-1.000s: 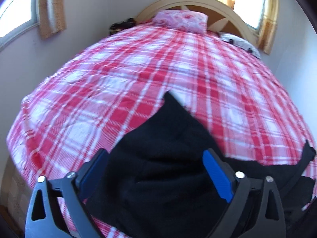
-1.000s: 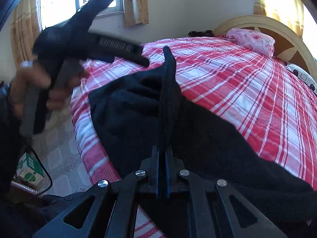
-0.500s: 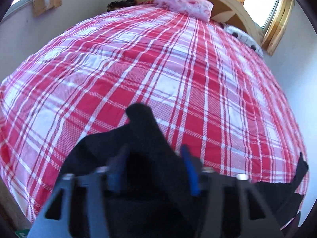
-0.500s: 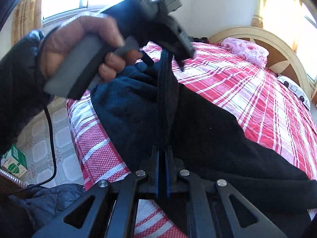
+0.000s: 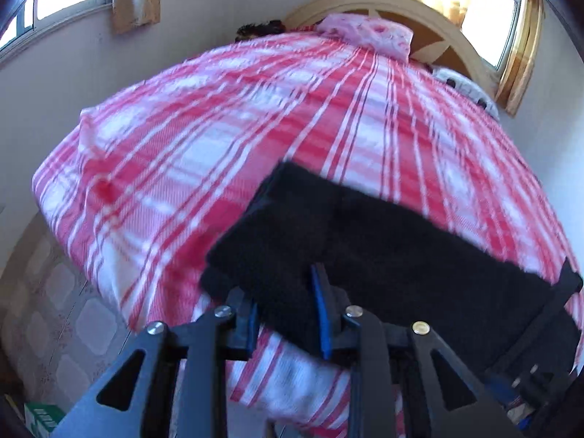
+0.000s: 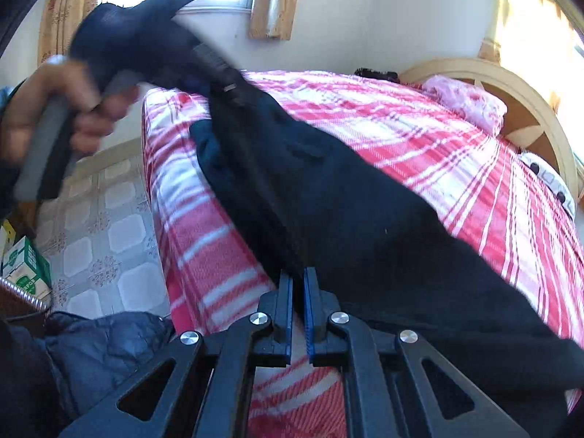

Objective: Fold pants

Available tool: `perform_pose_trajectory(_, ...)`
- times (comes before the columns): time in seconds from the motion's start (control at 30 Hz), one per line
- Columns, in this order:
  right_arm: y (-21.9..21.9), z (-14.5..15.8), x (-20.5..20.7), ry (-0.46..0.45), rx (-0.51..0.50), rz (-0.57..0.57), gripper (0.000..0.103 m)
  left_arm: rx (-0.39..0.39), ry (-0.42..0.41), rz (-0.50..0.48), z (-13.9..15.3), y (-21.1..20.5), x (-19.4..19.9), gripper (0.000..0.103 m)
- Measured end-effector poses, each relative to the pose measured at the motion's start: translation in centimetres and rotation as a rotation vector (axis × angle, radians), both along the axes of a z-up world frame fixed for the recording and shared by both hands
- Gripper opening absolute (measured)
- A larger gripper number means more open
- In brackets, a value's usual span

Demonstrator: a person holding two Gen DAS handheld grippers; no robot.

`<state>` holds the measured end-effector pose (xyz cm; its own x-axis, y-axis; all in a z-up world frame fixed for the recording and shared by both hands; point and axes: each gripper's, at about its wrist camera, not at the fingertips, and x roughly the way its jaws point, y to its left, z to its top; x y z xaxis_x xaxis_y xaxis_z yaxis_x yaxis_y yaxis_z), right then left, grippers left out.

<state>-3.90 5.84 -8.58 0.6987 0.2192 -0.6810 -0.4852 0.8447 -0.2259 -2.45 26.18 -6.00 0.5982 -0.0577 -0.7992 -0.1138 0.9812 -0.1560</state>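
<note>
Black pants (image 5: 401, 255) lie stretched along the near edge of a bed with a red and white plaid sheet (image 5: 182, 146). My left gripper (image 5: 284, 292) has one thick end of the pants between its blue pads, and its jaws are closing on the cloth. In the right wrist view a hand holds that left gripper (image 6: 226, 87) at the far end of the pants (image 6: 346, 200). My right gripper (image 6: 298, 273) is shut, pinching the near edge of the pants at its tips over the sheet (image 6: 438, 138).
A pink pillow (image 5: 365, 33) and a curved wooden headboard (image 5: 438, 18) are at the far end. Left of the bed is tiled floor (image 6: 109, 219) with a green and white box (image 6: 25, 266). A dark quilted jacket (image 6: 91, 357) is at the bottom left.
The left gripper went from wide open to closed around the pants' end and sank toward the bed. The cloth that stood up from the right gripper now lies flat and stretched.
</note>
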Motion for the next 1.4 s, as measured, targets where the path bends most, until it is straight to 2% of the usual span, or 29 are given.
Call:
perform_pose_trajectory(0.07,-0.3,-0.4,0.0,0.011,-0.003,-0.01,0.006,0.021,0.04,0.015,-1.6,0.0,-0.3,0.036)
perform_pose_trajectory(0.13,-0.2,-0.8,0.2,0.034,-0.019,-0.011,0.006,0.044,0.003,0.023,-1.6,-0.1,-0.4,0.042)
perform_pose_trajectory(0.23,0.0,-1.2,0.4,0.013,-0.022,-0.02,0.009,0.118,-0.003,0.069,-0.7,0.1,0.1,0.066)
perform_pose_trajectory(0.33,-0.1,-1.1,0.7,0.024,0.007,-0.031,0.014,0.217,-0.071,0.163,1.7,1.6,-0.4,0.067)
perform_pose_trajectory(0.4,-0.9,-0.6,1.0,0.067,0.076,-0.032,0.02,0.251,-0.116,0.217,3.3,2.5,-0.9,0.068)
perform_pose_trajectory(0.47,-2.6,0.5,1.6,0.13,0.226,-0.038,0.024,0.242,-0.17,0.227,4.6,2.8,-1.6,0.068)
perform_pose_trajectory(0.53,-5.7,2.7,2.3,0.165,0.449,-0.058,0.032,0.219,-0.209,0.173,5.2,1.7,-1.9,0.068)
perform_pose_trajectory(0.6,-8.6,4.9,3.6,0.157,0.599,-0.087,0.058,0.219,-0.21,0.101,4.7,0.0,-1.3,0.068)
perform_pose_trajectory(0.7,-12.4,6.7,6.4,0.171,0.776,-0.148,0.061,0.249,-0.149,0.043,2.3,-2.5,-0.4,0.068)
perform_pose_trajectory(0.77,-14.1,6.5,9.4,0.246,0.851,-0.178,0.061,0.247,-0.114,0.016,0.8,-3.5,-0.3,0.068)
perform_pose_trajectory(0.9,-13.5,4.0,14.1,0.427,0.863,-0.17,0.061,0.279,-0.105,0.029,-0.1,-4.4,-0.7,0.068)
perform_pose_trajectory(0.97,-13.4,2.6,15.6,0.486,0.884,-0.186,0.061,0.276,-0.092,0.048,-0.6,-4.0,-0.2,0.068)
perform_pose_trajectory(1.13,-11.9,0.4,16.1,0.568,0.798,-0.183,0.061,0.264,-0.082,0.068,-1.6,-3.5,0.3,0.07)
perform_pose_trajectory(1.23,-10.5,0.7,14.7,0.538,0.667,-0.159,0.061,0.277,-0.094,0.069,-1.9,-3.7,0.8,0.073)
perform_pose_trajectory(1.27,-10.4,0.8,14.7,0.541,0.652,-0.157,0.061,0.281,-0.096,0.071,-1.9,-3.8,1.0,0.074)
perform_pose_trajectory(1.33,-10.1,0.8,15.3,0.562,0.659,-0.167,0.062,0.284,-0.097,0.071,-1.9,-3.9,1.2,0.074)
perform_pose_trajectory(1.4,-10.2,0.6,16.4,0.579,0.725,-0.158,0.062,0.281,-0.095,0.07,-1.9,-3.8,1.3,0.074)
